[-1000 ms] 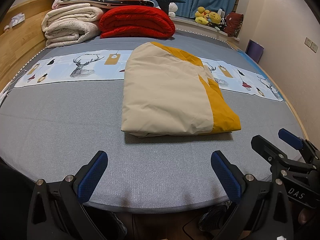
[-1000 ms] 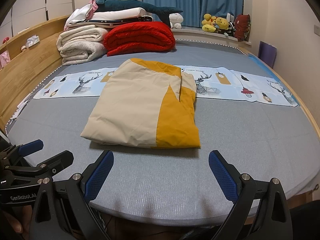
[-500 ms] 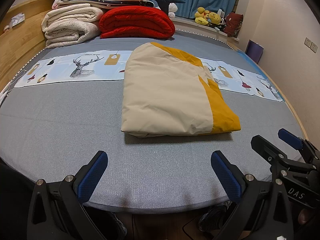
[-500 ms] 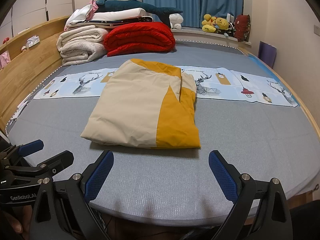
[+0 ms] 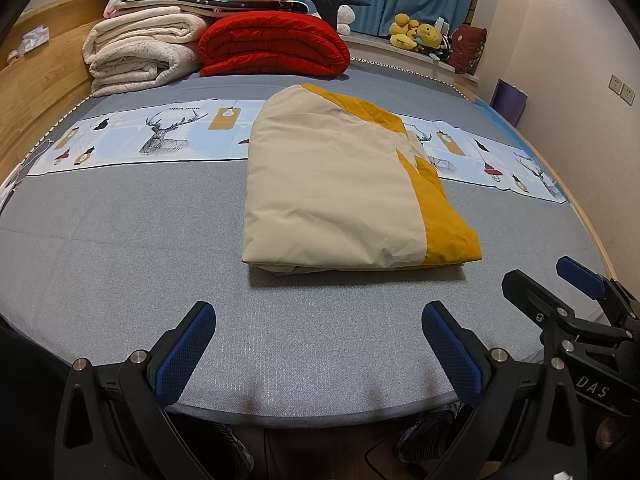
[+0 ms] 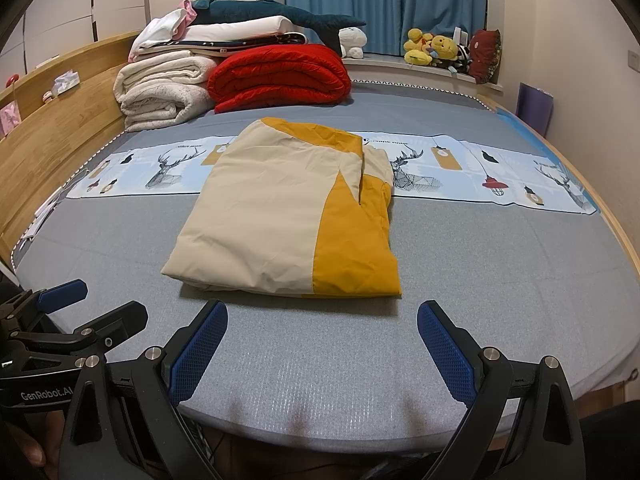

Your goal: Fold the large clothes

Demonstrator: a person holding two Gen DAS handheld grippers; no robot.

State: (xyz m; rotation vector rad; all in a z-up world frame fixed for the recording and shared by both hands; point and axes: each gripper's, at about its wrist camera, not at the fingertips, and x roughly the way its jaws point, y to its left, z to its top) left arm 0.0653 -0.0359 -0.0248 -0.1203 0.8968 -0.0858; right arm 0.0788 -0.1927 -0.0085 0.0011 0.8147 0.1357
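A cream and mustard-yellow garment (image 5: 344,192) lies folded into a neat rectangle in the middle of the grey bed (image 5: 120,264); it also shows in the right wrist view (image 6: 288,220). My left gripper (image 5: 318,340) is open and empty, held over the bed's near edge, short of the garment. My right gripper (image 6: 322,340) is open and empty too, beside the left one at the same edge. Each gripper shows at the side of the other's view: the right one (image 5: 560,296), the left one (image 6: 84,308).
Folded white blankets (image 5: 140,56) and a red quilt (image 5: 272,46) are stacked at the bed's far end. A printed deer strip (image 5: 160,136) crosses the bed. A wooden bed frame (image 6: 52,132) runs along the left; plush toys (image 6: 436,50) sit on the windowsill.
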